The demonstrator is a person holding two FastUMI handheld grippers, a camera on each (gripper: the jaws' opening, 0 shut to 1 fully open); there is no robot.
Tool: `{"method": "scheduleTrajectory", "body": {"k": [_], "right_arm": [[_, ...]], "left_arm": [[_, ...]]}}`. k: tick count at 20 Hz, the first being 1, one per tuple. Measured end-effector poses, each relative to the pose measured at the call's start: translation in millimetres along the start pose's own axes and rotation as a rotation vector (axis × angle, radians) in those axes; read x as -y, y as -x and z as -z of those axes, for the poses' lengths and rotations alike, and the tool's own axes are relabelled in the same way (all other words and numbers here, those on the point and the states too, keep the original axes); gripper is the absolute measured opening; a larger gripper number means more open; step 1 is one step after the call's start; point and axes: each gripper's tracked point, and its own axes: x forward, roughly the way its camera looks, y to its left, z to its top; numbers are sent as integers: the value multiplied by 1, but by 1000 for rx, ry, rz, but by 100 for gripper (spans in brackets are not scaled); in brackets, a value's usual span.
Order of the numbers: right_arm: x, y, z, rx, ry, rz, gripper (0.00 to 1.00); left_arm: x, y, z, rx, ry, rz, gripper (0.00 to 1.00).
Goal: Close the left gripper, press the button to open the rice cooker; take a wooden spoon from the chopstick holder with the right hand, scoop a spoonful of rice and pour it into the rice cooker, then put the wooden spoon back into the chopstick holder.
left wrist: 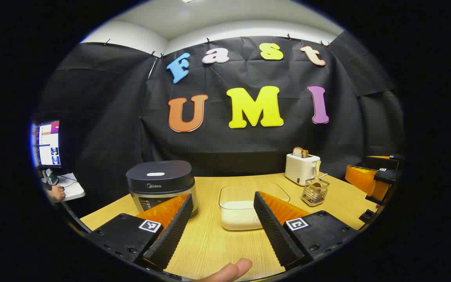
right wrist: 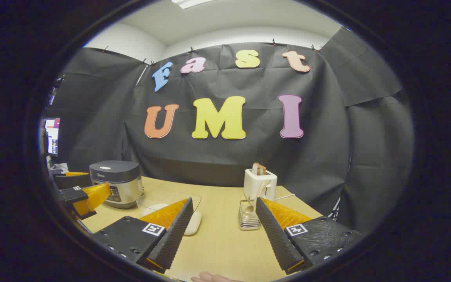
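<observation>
A light wooden table (left wrist: 210, 243) carries a closed rice cooker (left wrist: 161, 184), a clear container of rice (left wrist: 241, 207), a wire chopstick holder (left wrist: 315, 192) and a white toaster (left wrist: 301, 167) holding bread.

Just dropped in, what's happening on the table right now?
Nothing is being handled yet. A person holds both grippers above the wooden table, and the left gripper and right gripper are both open and empty. The rice cooker has its lid shut. The wooden spoon stands in the chopstick holder beside the toaster, and the clear tub of rice is untouched.
</observation>
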Motion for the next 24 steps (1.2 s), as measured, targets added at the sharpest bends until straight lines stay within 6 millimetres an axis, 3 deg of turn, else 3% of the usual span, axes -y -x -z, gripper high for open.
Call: {"method": "scheduleTrajectory", "body": {"k": [13, 17, 18, 20, 24], "right_arm": [[-4, 0, 3, 6, 24, -15, 97], [1, -1, 2, 24, 24, -19, 96], [4, -2, 2, 29, 22, -16, 96], [11, -4, 3, 37, 15, -11, 96], [25, -12, 13, 24, 7, 3, 97]], "left_arm": [[-11, -2, 5, -32, 31, -9, 99], [-30, -10, 4, -26, 39, -67, 99], [-35, -14, 7, -38, 40, -83, 95], [-41, -25, 7, -59, 59, -89, 99], [-71, -46, -18, -30, 43, -151, 99]]}}
